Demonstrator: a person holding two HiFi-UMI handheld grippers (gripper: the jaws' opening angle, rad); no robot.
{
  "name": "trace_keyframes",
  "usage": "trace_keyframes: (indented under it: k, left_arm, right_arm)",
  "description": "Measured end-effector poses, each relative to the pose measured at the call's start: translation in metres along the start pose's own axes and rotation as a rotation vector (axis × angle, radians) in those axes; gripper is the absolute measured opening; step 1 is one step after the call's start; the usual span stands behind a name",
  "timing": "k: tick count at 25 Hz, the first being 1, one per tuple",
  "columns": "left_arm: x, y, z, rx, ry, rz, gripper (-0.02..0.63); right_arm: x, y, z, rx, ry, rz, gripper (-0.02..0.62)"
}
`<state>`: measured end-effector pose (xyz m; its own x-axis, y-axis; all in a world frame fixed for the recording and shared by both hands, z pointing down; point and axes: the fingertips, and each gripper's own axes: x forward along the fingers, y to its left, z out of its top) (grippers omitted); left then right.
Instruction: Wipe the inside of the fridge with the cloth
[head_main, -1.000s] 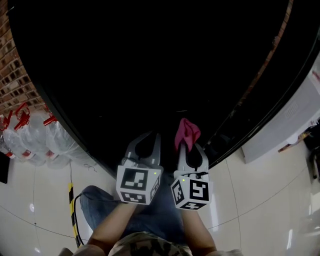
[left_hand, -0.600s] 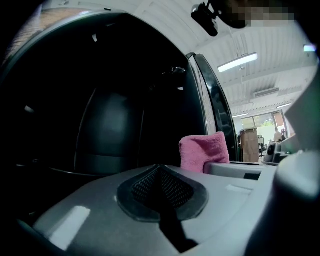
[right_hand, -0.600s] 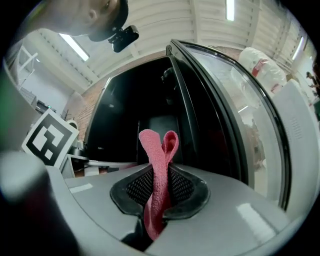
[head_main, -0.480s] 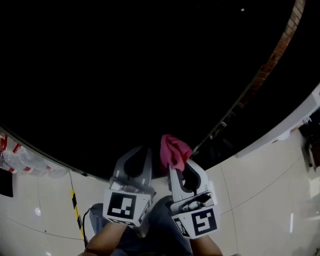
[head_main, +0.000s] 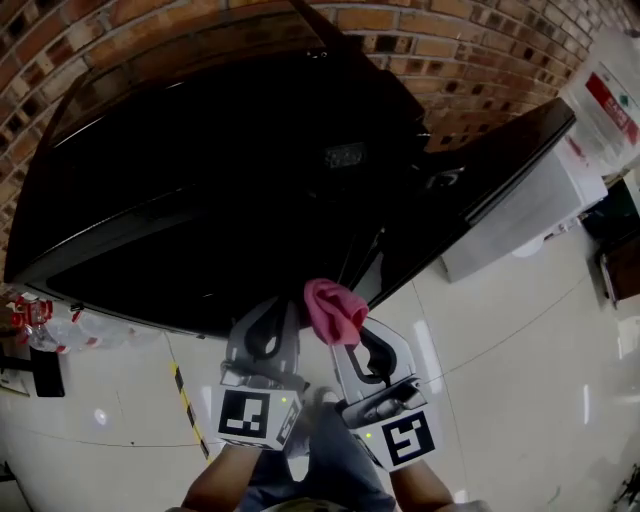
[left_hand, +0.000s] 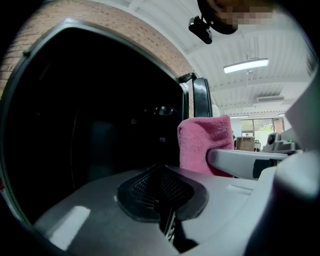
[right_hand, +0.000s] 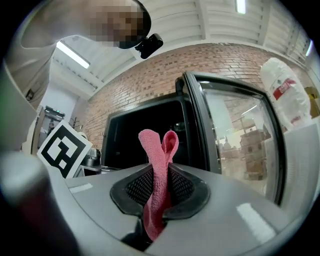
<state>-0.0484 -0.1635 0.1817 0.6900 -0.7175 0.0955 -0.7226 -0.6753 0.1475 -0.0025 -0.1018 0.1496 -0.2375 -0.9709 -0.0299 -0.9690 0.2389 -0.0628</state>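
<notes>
The right tool (right_hand: 159, 197) is seen closed on the pink cloth (right_hand: 157, 150). The cloth is pinched between the jaws and stands up above them in a folded loop. The left tool (left_hand: 162, 197) is held shut, its jaws pressed together with nothing between them; the cloth is seen just beside it, to its right.

Both tools are held side by side, near each other, above the pale tiled floor (head_main: 500, 380) and in front of the black fridge (head_main: 200, 180). In the head view the cloth is seen at the lower edge of the fridge's dark front; whether it touches the fridge cannot be told. The glass door (right_hand: 240, 140) is swung open at the right. The inside of the fridge is shown only as darkness, and what is kept in it cannot be made out. A brick wall (head_main: 480, 50) is seen behind the fridge.
</notes>
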Motion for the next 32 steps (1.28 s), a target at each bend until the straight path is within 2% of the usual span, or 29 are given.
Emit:
trace_keyframes:
  k: [7,10,13,20,24,28,32]
  left_arm:
    - [-0.013,-0.045,0.080,-0.022,0.013,-0.048,-0.014]
    - [-0.016,-0.065,0.097,-0.009,0.013,-0.058,-0.014]
    - [-0.013,-0.081,0.107,0.001,0.012,-0.036,-0.014]
    - [0.011,-0.133,0.110,-0.009,-0.008,0.075,-0.014]
    - [0.034,-0.169,0.098,0.009,0.019,0.162,-0.014]
    - [0.062,-0.197,0.082,0.026,0.047,0.220,-0.014]
    - [0.076,-0.211,0.067,0.025,0.063,0.273,-0.011]
  right_arm:
    - [-0.023,-0.035,0.104,-0.046,-0.055,-0.056,0.051]
    - [-0.030,-0.047,0.128,-0.075,-0.067,-0.047,0.054]
    - [-0.034,-0.063,0.141,-0.080,-0.095,-0.012,0.057]
    - [-0.052,-0.142,0.163,-0.083,-0.160,0.064,0.055]
    - [-0.059,-0.196,0.168,-0.111,-0.187,0.133,0.055]
    - [-0.061,-0.274,0.161,-0.126,-0.195,0.100,0.054]
    - [-0.059,-0.345,0.153,-0.091,-0.186,0.036,0.054]
